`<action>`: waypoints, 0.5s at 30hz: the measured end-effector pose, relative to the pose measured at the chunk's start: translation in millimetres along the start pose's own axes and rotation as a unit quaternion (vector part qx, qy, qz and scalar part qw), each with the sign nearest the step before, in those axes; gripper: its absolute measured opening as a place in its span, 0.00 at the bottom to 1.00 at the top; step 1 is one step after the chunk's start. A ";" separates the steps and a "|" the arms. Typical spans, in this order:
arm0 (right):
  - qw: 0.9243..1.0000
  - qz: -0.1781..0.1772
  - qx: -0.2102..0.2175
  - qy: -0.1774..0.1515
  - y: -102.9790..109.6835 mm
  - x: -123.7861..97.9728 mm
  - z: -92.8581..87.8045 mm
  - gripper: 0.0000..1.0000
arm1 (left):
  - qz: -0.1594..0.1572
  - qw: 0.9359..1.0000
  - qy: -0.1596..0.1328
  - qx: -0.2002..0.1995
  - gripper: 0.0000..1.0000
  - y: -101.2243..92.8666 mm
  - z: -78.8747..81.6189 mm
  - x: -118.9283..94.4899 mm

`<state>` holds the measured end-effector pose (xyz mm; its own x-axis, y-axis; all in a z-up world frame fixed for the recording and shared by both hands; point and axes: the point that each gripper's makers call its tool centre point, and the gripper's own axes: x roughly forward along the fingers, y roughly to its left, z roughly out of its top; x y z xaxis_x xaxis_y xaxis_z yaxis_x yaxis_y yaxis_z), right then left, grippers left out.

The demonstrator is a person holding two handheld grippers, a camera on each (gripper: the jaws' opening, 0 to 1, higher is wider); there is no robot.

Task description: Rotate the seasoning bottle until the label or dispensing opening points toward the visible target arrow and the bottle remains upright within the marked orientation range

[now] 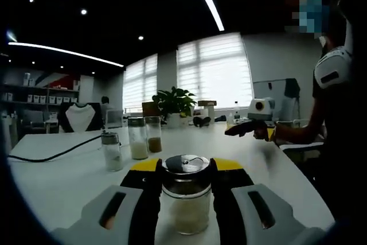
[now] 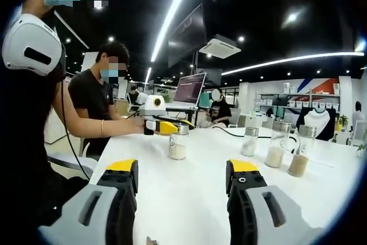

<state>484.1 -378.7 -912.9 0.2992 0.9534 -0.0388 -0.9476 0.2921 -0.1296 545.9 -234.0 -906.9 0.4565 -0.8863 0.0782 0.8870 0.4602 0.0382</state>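
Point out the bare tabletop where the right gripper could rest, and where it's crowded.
Free: the white table between the right gripper and the seasoning bottle held by the left gripper. Crowded: the far right, where three jars stand by a black cable.

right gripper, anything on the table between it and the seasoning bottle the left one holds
Nothing visible. Bare white table runs from the open right gripper to the bottle, clamped by the left gripper. The three other jars stand off to the side.

Our left gripper (image 1: 184,183) clamps the upright seasoning bottle (image 1: 185,196) on the white table (image 1: 63,182), its jaws against the glass. We see three more jars (image 1: 137,140) behind, and our right gripper (image 1: 252,125) apart.
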 end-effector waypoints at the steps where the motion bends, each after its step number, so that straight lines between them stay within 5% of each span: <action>1: 1.000 0.001 0.000 -0.001 0.6 0.0 0.5 0.61 | -0.001 1.000 -0.001 -0.001 0.35 -0.2 0.4 0.4; 15: 1.000 -0.008 -0.003 0.000 7.0 -5.2 6.0 0.61 | -0.002 1.000 -0.004 0.001 0.35 -6.4 2.6 0.6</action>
<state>475.3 -381.1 -907.7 0.3141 0.9487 -0.0357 -0.9419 0.3067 -0.1369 540.3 -237.3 -904.5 0.4517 -0.8879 0.0867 0.8890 0.4562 0.0403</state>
